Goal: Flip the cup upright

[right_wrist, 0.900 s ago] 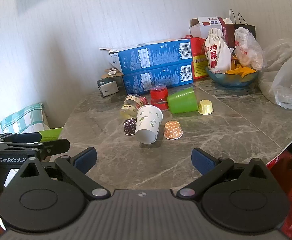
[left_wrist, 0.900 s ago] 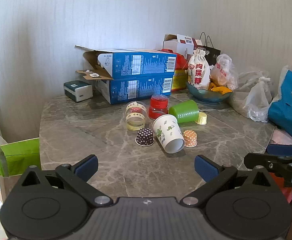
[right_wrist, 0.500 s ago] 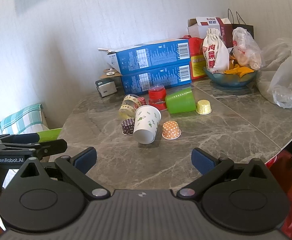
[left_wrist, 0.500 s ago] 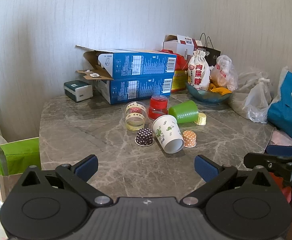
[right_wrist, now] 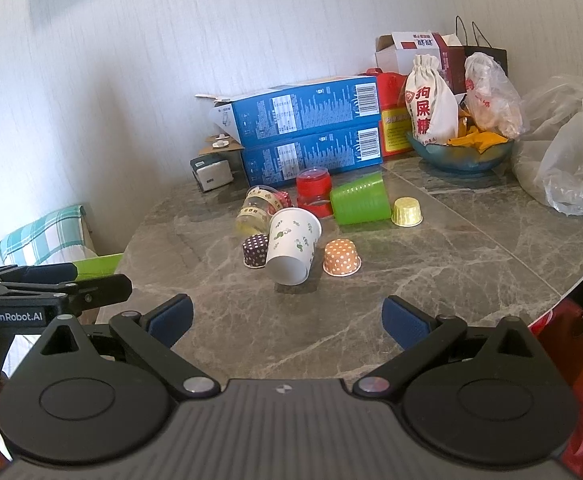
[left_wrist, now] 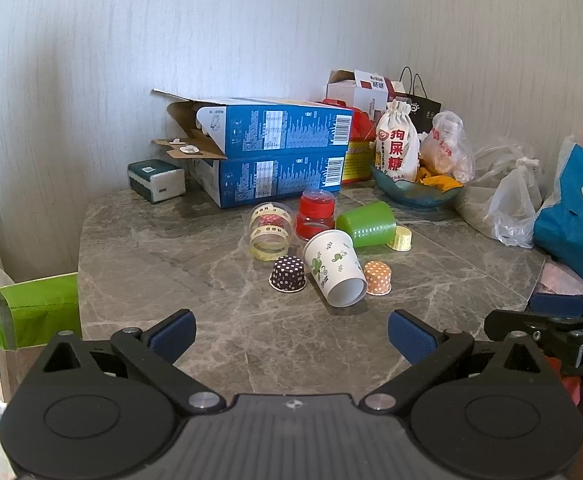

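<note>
A white paper cup with green prints [left_wrist: 334, 266] [right_wrist: 292, 245] lies on its side on the grey marble table [left_wrist: 171, 264], mouth toward me. A green plastic cup [left_wrist: 366, 224] [right_wrist: 360, 203] lies on its side behind it. A clear cup with yellow bands [left_wrist: 269, 230] [right_wrist: 256, 210] also lies tipped. A red cup [left_wrist: 315, 214] [right_wrist: 313, 192] stands mouth down. My left gripper [left_wrist: 289, 336] is open and empty, short of the cups. My right gripper [right_wrist: 287, 320] is open and empty, also short of them.
Small cupcake liners sit mouth down: dark dotted [left_wrist: 287, 274], orange dotted [left_wrist: 377, 278], gold [right_wrist: 406, 212]. Two stacked blue boxes [left_wrist: 275, 152], a tissue pack [left_wrist: 155, 180], a blue bowl with a cloth pouch [left_wrist: 397, 146] and plastic bags [right_wrist: 563, 160] line the back and right.
Both grippers have drifted slightly; the cups appear a little further left in the right wrist view. Nothing on the table has moved and both stay open.
</note>
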### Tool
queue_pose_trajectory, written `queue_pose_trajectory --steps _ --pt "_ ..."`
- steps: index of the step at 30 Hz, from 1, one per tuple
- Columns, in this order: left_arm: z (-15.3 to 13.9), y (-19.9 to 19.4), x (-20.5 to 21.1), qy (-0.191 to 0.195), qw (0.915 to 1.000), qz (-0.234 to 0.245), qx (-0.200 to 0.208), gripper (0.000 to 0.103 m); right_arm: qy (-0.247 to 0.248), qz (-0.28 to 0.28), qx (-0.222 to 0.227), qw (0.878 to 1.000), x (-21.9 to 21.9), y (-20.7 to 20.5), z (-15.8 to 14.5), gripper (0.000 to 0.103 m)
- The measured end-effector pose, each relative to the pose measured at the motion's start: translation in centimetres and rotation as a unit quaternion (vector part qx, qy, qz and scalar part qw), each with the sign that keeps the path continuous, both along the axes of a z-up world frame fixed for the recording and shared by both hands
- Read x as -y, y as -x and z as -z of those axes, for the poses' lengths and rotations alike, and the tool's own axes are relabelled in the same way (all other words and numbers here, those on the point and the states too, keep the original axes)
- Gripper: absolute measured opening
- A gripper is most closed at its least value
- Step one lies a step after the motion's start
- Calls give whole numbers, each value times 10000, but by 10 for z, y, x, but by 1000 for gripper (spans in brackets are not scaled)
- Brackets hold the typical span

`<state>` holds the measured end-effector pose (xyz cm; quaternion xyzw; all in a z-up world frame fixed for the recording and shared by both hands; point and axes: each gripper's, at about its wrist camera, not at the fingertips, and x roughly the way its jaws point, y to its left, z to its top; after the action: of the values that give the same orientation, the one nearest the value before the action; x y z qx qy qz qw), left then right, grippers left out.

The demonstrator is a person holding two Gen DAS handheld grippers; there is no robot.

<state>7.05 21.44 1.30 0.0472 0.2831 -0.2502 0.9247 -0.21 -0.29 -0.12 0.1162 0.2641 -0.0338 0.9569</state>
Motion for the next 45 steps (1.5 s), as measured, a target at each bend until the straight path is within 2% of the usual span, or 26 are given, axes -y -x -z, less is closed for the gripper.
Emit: queue_pose_trajectory --steps 45 --pt "6 -1 2 39 9999 51 -90 103 -40 46 -27 10000 4 0 3 102"
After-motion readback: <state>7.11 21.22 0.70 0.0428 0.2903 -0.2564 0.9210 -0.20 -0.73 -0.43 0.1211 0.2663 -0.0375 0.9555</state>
